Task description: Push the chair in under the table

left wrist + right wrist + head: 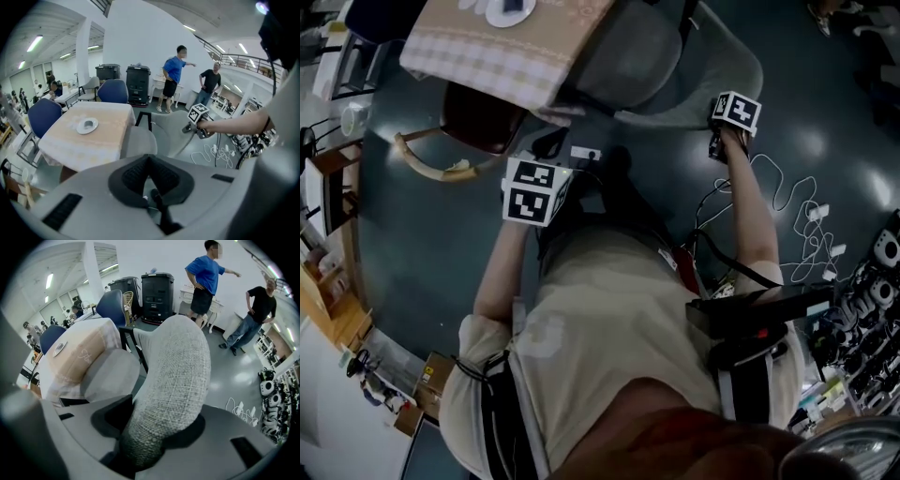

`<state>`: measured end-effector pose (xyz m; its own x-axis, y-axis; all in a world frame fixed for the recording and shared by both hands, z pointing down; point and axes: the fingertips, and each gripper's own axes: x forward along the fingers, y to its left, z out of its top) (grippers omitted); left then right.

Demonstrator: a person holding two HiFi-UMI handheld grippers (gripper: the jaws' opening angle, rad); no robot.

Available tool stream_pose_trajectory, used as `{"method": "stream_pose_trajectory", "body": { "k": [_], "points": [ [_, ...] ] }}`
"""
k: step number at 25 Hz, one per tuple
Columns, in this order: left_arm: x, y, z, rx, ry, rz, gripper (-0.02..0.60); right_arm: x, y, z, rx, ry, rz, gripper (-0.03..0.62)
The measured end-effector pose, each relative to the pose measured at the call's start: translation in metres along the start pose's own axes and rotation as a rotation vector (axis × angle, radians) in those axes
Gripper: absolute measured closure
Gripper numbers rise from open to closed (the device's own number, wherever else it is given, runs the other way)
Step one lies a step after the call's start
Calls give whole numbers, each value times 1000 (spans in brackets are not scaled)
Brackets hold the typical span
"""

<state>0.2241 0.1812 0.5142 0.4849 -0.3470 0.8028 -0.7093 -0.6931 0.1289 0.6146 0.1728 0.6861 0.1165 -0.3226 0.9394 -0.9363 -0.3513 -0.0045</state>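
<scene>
The grey fabric chair (652, 61) faces the table (487, 52), which wears a beige checked cloth; its seat (138, 140) reaches the cloth's hanging edge. My right gripper (724, 127) sits on the top rim of the backrest (176, 380), jaws wide and shut on the thick padded edge that fills them. In the left gripper view it shows on that rim as the right gripper (199, 123). My left gripper (149, 160) is shut with nothing between its pads, held behind the chair's left side, apart from it. A white dish (87, 125) lies on the cloth.
A wooden chair with a brown seat (473, 122) stands half under the table's left side. Blue chairs (112, 90) ring the far side. White cables (802, 220) trail over the dark floor at right. Two people (206, 277) stand beyond, by black bins (157, 296).
</scene>
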Motion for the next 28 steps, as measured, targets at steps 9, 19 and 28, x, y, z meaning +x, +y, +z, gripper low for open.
{"method": "stream_pose_trajectory", "body": {
  "k": [9,19,28],
  "points": [
    [-11,50,24,-315,-98,16,574,2,-6,-3,33,32,-31,381],
    [-15,48,29,-308,-117,-23,572,3,-2,-4,7,38,-43,381],
    [-32,45,30,-285,-145,-17,574,10,-10,-4,23,21,-33,381]
  ]
}}
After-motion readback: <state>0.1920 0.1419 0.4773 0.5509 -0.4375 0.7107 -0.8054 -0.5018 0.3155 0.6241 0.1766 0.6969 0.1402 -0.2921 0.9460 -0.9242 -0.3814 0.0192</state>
